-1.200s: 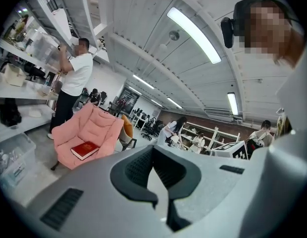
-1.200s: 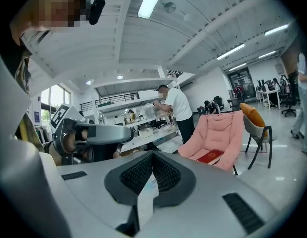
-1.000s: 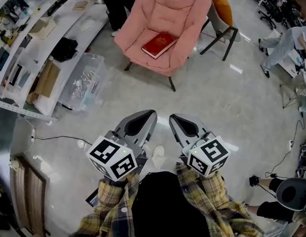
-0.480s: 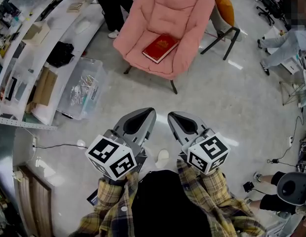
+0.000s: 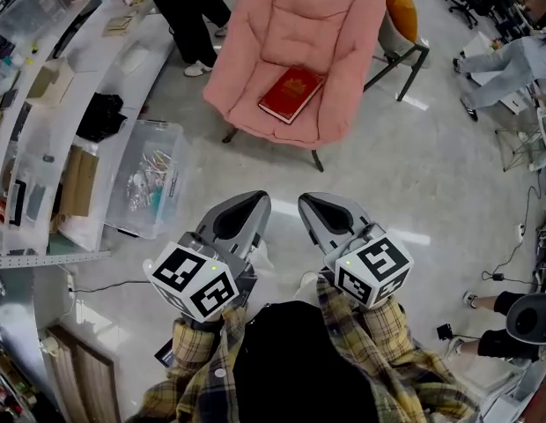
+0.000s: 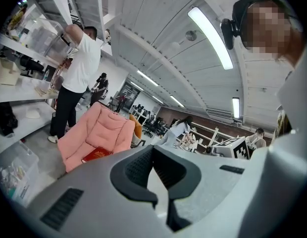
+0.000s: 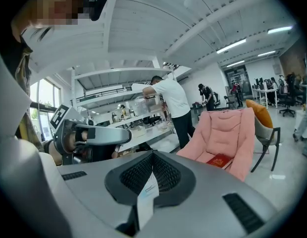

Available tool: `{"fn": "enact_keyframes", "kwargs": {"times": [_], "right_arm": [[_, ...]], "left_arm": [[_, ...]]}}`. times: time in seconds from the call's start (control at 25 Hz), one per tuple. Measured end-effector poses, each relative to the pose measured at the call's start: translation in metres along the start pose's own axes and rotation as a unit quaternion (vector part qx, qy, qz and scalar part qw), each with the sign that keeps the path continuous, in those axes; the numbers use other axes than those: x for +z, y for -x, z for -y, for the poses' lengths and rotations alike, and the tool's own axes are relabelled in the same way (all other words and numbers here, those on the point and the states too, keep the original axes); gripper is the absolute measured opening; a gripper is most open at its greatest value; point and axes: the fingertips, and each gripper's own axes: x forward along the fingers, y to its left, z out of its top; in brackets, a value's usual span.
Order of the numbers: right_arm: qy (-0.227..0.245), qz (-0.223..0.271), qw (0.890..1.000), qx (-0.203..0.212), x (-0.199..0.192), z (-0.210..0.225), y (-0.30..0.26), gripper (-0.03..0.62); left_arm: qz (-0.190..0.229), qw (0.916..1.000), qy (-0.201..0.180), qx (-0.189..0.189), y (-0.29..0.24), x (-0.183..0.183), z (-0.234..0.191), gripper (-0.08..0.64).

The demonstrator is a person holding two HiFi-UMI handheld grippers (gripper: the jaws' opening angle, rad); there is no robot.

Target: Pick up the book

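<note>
- Book (image 5: 291,93): red, with a gold mark on its cover. It lies flat on the seat of the pink chair (image 5: 313,16), turned a bit to one side.
- Both grippers are well apart from the book. In the head view they are lower down, over the grey floor (image 5: 414,174).
- Left gripper (image 5: 253,203) points toward the pink chair. Its jaws are together at the tips, with nothing between them.
- Right gripper (image 5: 315,205) is just beside the left one and points the same way. Its jaws are together too.
- A small white tag (image 7: 147,195) shows in the slit between the right jaws. I cannot tell if it is pinched there or just stuck on a jaw.
- Each gripper has a cube (image 5: 192,280) with black and white squares at its back. The cubes are near the yellow checked sleeves (image 5: 387,342).
- An orange chair (image 5: 394,3) with black legs stands behind the pink chair, to its right.
- A person (image 5: 180,3) in a white top and black trousers stands left of the pink chair, at the white shelves (image 5: 79,86).
- A clear box (image 5: 150,179) full of small things sits on the floor, just beside the shelves.
- A thin black cable (image 5: 106,285) lies on the floor, left of the left gripper.
</note>
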Motion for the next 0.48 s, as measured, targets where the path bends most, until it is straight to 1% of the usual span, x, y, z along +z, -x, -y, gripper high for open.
{"fn": "enact_keyframes", "kwargs": {"times": [0.24, 0.36, 0.48], "right_arm": [[-0.016, 0.003, 0.999, -0.033, 0.003, -0.003, -0.039, 0.017], [-0.027, -0.002, 0.999, -0.043, -0.004, -0.005, -0.052, 0.017], [-0.034, -0.012, 0.998, -0.05, -0.006, 0.004, -0.06, 0.017]], "left_arm": [[-0.019, 0.9996, -0.002, -0.023, 0.005, 0.012, -0.039, 0.005], [-0.025, 0.9992, 0.005, -0.03, 0.006, 0.012, -0.055, 0.005], [-0.034, 0.9988, 0.013, -0.033, -0.003, 0.012, -0.067, 0.005]]}}
